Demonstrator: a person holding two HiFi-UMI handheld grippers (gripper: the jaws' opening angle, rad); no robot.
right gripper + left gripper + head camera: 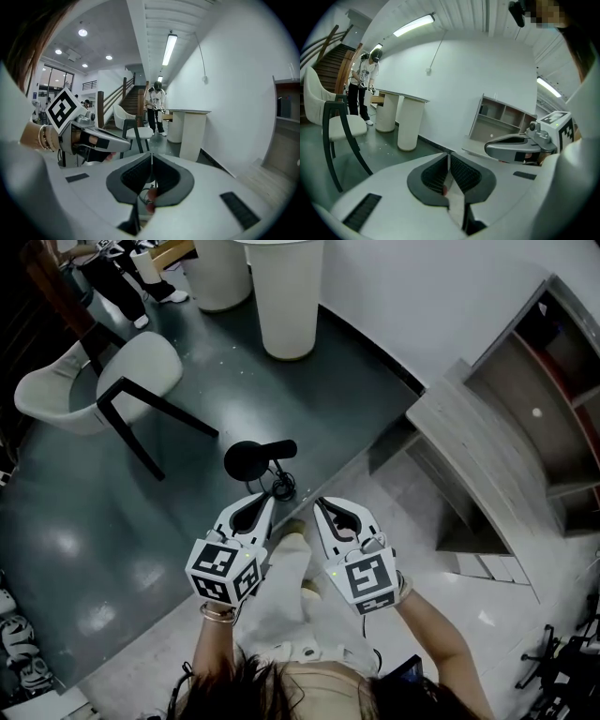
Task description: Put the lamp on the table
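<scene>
Dark floor [75,549] bears lamp [248,462], chair [141,367]; perhaps table pedestals [286,296].

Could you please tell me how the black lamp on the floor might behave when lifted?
The lamp is probably bottom-heavy, judging by its broad round disc. Its coiled cord looks floppy and would likely dangle or snag.

Seen from above, a lamp [260,458] lies on the floor [112,521], just ahead of the left gripper [265,504] and right gripper [321,506], which sit side by side, close together. A chair [112,381] stands to the left of the lamp and a little farther away. Behind the lamp, a table [289,306] stands against the wall. A person [122,282] stands left of the table. A shelf unit [553,399] stands far right, with a low ledge [478,456] in front.
</scene>
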